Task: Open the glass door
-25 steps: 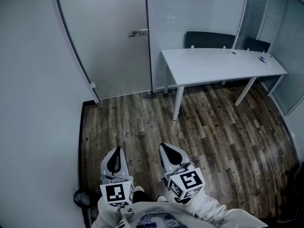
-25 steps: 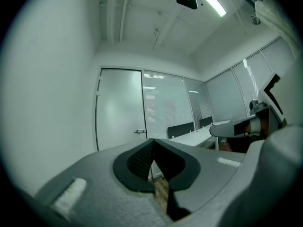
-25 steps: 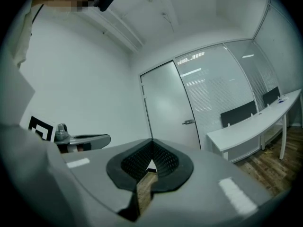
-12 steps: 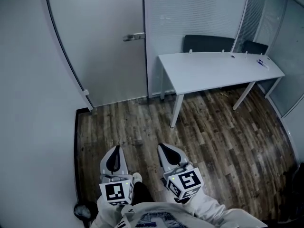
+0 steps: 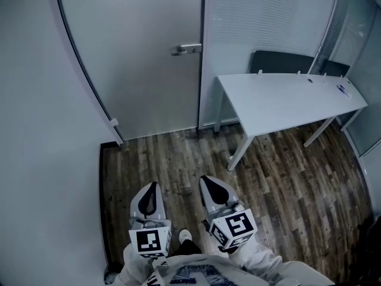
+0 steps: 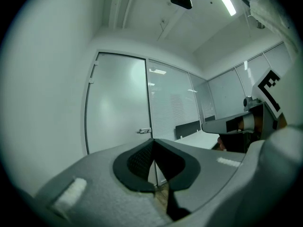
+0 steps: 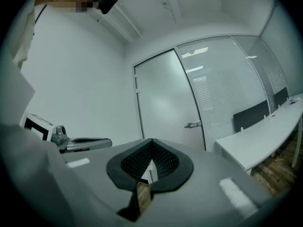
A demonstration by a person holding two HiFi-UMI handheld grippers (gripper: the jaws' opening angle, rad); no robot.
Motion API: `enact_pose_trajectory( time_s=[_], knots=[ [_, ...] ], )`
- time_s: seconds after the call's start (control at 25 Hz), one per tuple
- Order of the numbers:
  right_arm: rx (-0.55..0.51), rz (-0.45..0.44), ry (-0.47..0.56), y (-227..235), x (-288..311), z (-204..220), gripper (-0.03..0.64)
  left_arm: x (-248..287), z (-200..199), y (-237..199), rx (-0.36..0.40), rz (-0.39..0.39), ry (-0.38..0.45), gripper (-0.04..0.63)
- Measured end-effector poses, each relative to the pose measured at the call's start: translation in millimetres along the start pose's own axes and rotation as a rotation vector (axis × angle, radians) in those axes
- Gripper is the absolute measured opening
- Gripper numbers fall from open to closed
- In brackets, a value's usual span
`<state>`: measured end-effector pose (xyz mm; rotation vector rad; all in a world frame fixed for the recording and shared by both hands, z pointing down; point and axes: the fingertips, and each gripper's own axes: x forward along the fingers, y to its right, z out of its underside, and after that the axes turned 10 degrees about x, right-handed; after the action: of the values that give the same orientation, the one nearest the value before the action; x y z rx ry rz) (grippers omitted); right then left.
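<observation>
The glass door [image 5: 143, 70] stands closed on the far side. Its handle [image 5: 186, 49] is well beyond the left gripper [image 5: 152, 189] and right gripper [image 5: 208, 186], both with jaws together on nothing. Since a second ago the door looms larger and the table [image 5: 286, 100] has slid right. Only the gripper views show the door's top; only the head view shows the wooden floor [image 5: 178, 159].

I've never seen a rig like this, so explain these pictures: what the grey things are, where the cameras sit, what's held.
No robot: a person holds a two-jaw tool in each hand, the left gripper and right gripper. One picture is from a camera on the person's head, looking down; the other two from cameras riding on each gripper. Both grippers are shut and empty. Ahead is the closed glass door with its handle, untouched; right of it, a white table on a wooden floor.
</observation>
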<state>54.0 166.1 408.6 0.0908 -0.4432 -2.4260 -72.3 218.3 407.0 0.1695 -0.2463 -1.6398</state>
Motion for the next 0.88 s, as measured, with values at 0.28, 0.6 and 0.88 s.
enact_pose_trajectory(
  time_s=[0.28,0.6,0.88],
  knots=[
    [0.005,0.02,-0.021,1,84,7,0.006,53,28,-65,-0.018,-0.007,-0.008,0.0],
    [-0.013,0.001,-0.017,6,139,-6,0.005,94,33,-97,-0.04,-0.029,0.007,0.0],
    [-0.008,-0.025,-0.001,36,197,-10,0.005,150,52,-117,-0.027,-0.06,0.001,0.0]
  ],
)
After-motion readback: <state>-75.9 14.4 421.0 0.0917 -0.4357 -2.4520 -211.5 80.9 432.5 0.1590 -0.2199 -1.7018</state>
